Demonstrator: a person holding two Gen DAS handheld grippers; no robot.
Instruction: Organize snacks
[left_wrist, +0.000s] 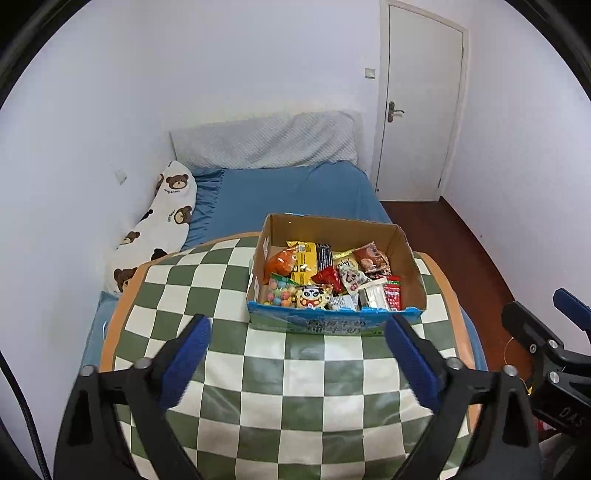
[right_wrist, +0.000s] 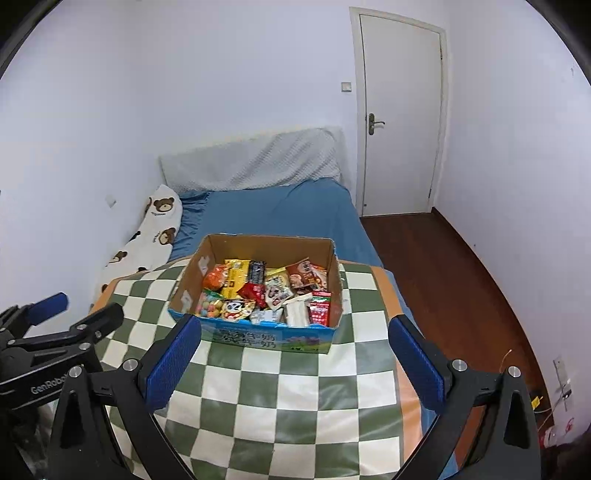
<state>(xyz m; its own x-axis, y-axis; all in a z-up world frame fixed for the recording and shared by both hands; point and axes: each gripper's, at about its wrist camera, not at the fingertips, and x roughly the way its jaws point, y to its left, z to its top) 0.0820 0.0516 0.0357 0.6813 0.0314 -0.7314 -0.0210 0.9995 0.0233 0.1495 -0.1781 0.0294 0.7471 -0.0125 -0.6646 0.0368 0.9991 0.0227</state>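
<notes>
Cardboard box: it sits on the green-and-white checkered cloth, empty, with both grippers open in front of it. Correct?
Not quite. The cardboard box is not empty; it holds snack packets, as the left wrist view shows. It does sit on the checkered cloth, with the left gripper and right gripper open.

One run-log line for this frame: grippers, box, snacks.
left gripper: open, empty | right gripper: open, empty | cardboard box: on checkered cloth, ahead of both | snack packets: all in box

White walls (left_wrist: 221, 74), a closed white door (left_wrist: 421, 103), dark wood floor (right_wrist: 443, 266) — and a blue-sheeted bed (left_wrist: 295, 195).
</notes>
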